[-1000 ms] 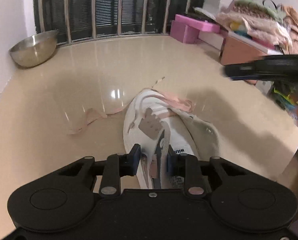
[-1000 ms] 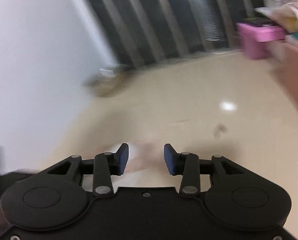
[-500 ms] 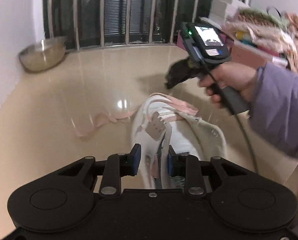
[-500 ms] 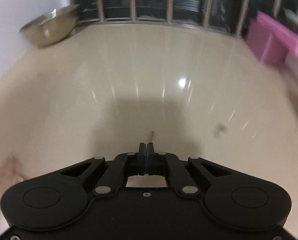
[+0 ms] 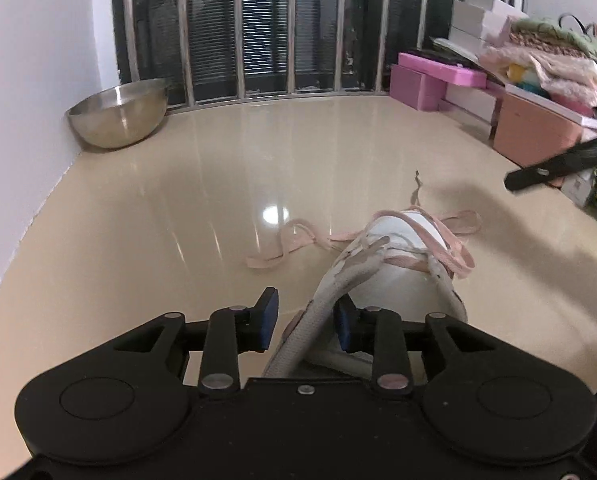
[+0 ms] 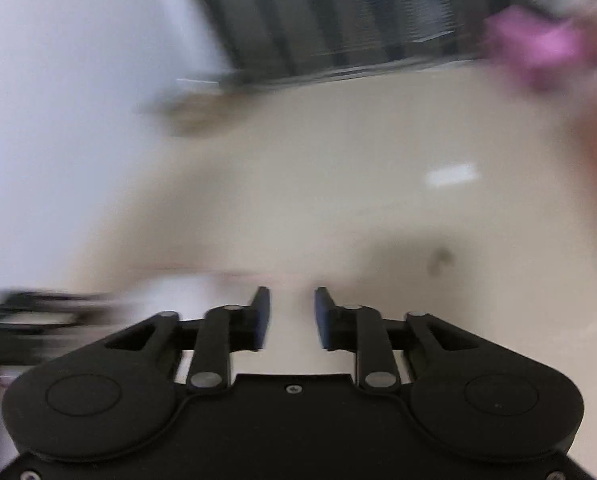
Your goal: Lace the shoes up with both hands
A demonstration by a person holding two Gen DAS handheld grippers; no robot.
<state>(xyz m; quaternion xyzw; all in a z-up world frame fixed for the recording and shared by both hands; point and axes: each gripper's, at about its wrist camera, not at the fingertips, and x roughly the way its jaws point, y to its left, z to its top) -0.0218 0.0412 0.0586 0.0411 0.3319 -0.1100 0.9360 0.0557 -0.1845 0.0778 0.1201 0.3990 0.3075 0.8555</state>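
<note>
Steel bowl [image 5: 118,116] far off; shoe [image 5: 382,280] between parted left claw [image 5: 305,327]; right claw [image 6: 291,318] parted, empty.

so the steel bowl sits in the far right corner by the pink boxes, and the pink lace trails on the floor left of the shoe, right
Not quite. The left wrist view shows the steel bowl in the far left corner by the white wall, across the room from the pink boxes. The pink lace does trail on the floor left of the shoe.

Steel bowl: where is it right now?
Left wrist view, far left: the steel bowl sits on the floor in the corner where the white wall meets the window bars.
</note>
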